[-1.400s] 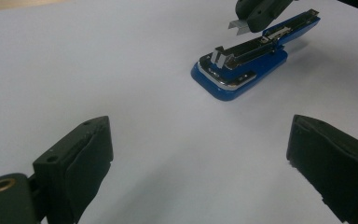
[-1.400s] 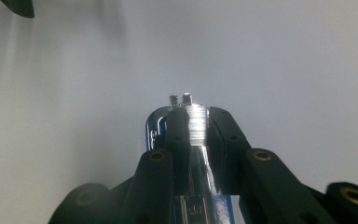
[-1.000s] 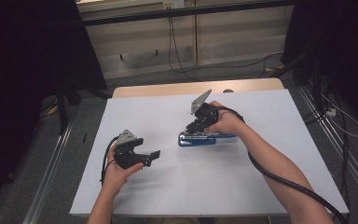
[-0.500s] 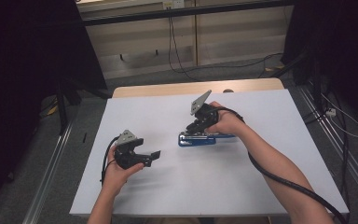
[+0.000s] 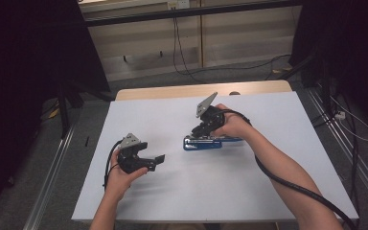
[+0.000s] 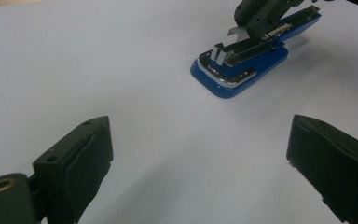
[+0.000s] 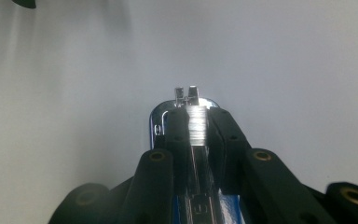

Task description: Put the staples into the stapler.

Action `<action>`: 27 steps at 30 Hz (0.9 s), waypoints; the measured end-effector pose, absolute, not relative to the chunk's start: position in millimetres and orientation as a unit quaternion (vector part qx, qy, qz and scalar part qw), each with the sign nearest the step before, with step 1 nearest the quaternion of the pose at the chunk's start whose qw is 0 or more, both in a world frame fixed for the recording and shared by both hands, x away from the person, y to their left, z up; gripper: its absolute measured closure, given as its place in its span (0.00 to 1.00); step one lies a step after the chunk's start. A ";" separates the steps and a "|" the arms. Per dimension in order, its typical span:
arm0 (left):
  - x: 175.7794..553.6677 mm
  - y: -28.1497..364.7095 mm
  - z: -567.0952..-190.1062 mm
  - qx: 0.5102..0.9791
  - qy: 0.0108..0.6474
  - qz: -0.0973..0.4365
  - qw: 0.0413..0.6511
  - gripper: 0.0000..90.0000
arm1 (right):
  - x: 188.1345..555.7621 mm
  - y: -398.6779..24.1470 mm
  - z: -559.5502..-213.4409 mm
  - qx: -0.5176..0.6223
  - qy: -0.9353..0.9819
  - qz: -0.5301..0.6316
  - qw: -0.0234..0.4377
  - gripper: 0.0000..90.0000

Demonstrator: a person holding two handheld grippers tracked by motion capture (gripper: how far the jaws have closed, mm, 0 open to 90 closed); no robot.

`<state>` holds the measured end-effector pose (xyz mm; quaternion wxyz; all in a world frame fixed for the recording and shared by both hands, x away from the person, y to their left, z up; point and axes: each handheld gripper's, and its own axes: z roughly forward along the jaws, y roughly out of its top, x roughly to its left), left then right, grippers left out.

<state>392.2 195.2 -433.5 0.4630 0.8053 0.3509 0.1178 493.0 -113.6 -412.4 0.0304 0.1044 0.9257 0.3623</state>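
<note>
Blue stapler (image 5: 203,143) lies flat on the white desk (image 5: 268,191), roughly mid-desk. Right tool (image 5: 202,131) is on top of it, jaws nearly closed, pads clamped on either side of the stapler's chrome upper arm (image 7: 196,126). In the left gripper view that arm stands raised off the blue base (image 6: 242,74), hinged up at the far end.

Stapler long axis runs across the desk, left-right in the high view; its rounded nose points toward the left tool (image 5: 148,162).

Glossy blue plastic base, bright chrome metal rail and strike plate, rounded front corners. Matte, smooth desk sheet.

Left tool sits well apart from the stapler, on its nose side: jaws wide, nothing between the black rubbery pads (image 6: 91,163), aimed at the stapler.
</note>
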 end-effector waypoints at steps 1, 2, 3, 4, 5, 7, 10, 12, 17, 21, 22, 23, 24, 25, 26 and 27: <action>392.2 195.2 -433.5 0.806 0.351 0.118 0.463 0.08 | 493.0 -113.2 -412.5 0.103 0.926 0.362 0.031 0.88; 392.1 195.0 -433.6 0.805 0.350 0.118 0.464 0.08 | 492.9 -113.1 -412.7 0.103 0.926 0.363 0.031 0.88; 392.0 194.9 -433.5 0.805 0.350 0.118 0.465 0.08 | 492.9 -113.0 -413.0 0.103 0.926 0.363 0.030 0.88; 392.2 195.1 -433.4 0.806 0.348 0.119 0.464 0.08 | 492.8 -112.7 -413.5 0.102 0.926 0.363 0.031 0.88; 392.0 194.9 -433.4 0.806 0.349 0.118 0.464 0.08 | 492.5 -112.6 -413.9 0.104 0.926 0.362 0.031 0.88; 392.0 195.1 -433.5 0.806 0.348 0.119 0.463 0.08 | 492.5 -112.7 -414.6 0.102 0.927 0.361 0.031 0.88; 392.0 195.1 -433.7 0.807 0.348 0.117 0.463 0.08 | 492.7 -112.6 -415.0 0.102 0.927 0.360 0.030 0.88; 391.9 194.7 -433.9 0.806 0.349 0.117 0.464 0.08 | 492.5 -111.9 -415.4 0.102 0.927 0.359 0.029 0.88; 392.0 194.8 -433.6 0.807 0.348 0.117 0.463 0.08 | 492.5 -110.7 -417.2 0.098 0.929 0.357 0.030 0.88; 392.1 195.0 -433.8 0.807 0.347 0.118 0.463 0.08 | 492.6 -110.9 -417.4 0.097 0.929 0.357 0.030 0.88; 392.0 194.8 -433.9 0.807 0.349 0.117 0.463 0.08 | 492.8 -110.8 -417.5 0.097 0.929 0.355 0.032 0.88; 391.9 194.8 -433.9 0.806 0.349 0.117 0.463 0.08 | 492.8 -110.7 -417.7 0.098 0.929 0.355 0.032 0.88; 391.9 194.8 -433.7 0.807 0.349 0.117 0.462 0.08 | 492.7 -110.5 -418.3 0.098 0.929 0.357 0.028 0.88; 392.0 194.8 -433.8 0.806 0.349 0.117 0.463 0.08 | 492.7 -110.3 -418.7 0.096 0.930 0.354 0.029 0.88; 392.0 194.9 -433.8 0.806 0.349 0.117 0.463 0.08 | 492.6 -110.1 -419.3 0.096 0.930 0.354 0.028 0.88; 392.1 194.9 -433.9 0.806 0.349 0.117 0.463 0.08 | 492.7 -109.8 -420.0 0.095 0.930 0.354 0.027 0.88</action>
